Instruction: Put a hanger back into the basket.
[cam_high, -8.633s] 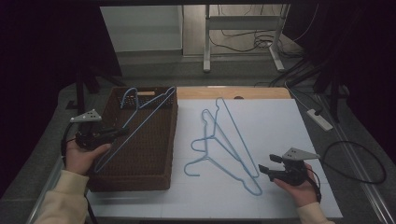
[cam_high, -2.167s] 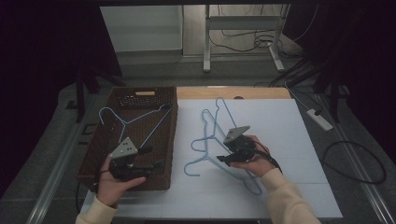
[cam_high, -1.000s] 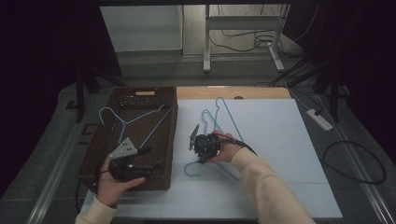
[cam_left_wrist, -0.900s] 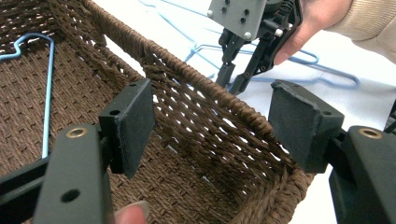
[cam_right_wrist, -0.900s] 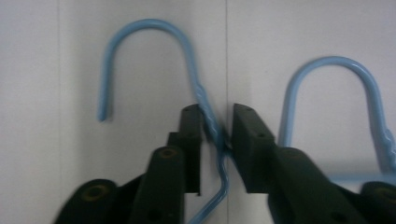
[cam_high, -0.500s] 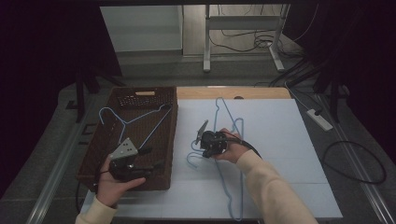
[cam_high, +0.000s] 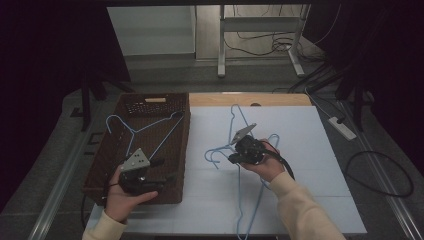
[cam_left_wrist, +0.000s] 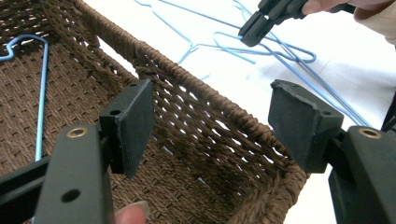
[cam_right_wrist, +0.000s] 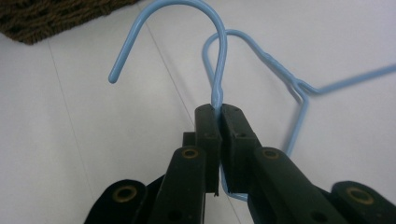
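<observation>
Two blue wire hangers lie on the white table near the right gripper (cam_high: 239, 153), and a third hanger (cam_high: 134, 136) is already in the brown basket (cam_high: 186, 145).

Start close in. In the right gripper view, the right gripper's jaws have just been closing, and now they are pressed together on the neck of one hanger (cam_right_wrist: 217, 60), just under its hook. The hook curls up and away past the jaw tips. The long wire body of this hanger runs back under the hand, toward the person, so its long side points from the gripper to the near edge of the table. The second hanger (cam_right_wrist: 280, 70) lies just beside the held one, on the table, with its hook close by.

A bit farther off is the left gripper (cam_high: 150, 180). Its jaws stand wide apart with nothing between them. It hovers over the near corner of the basket, and the basket wall runs across in front of it.

The basket lies to the left of the right gripper, near but not touching it. I think the next move is to carry the held hanger sideways over the basket wall. The right hand is the one that has it, so the right hand should do that. The long tail may drag or catch on the second hanger.
</observation>
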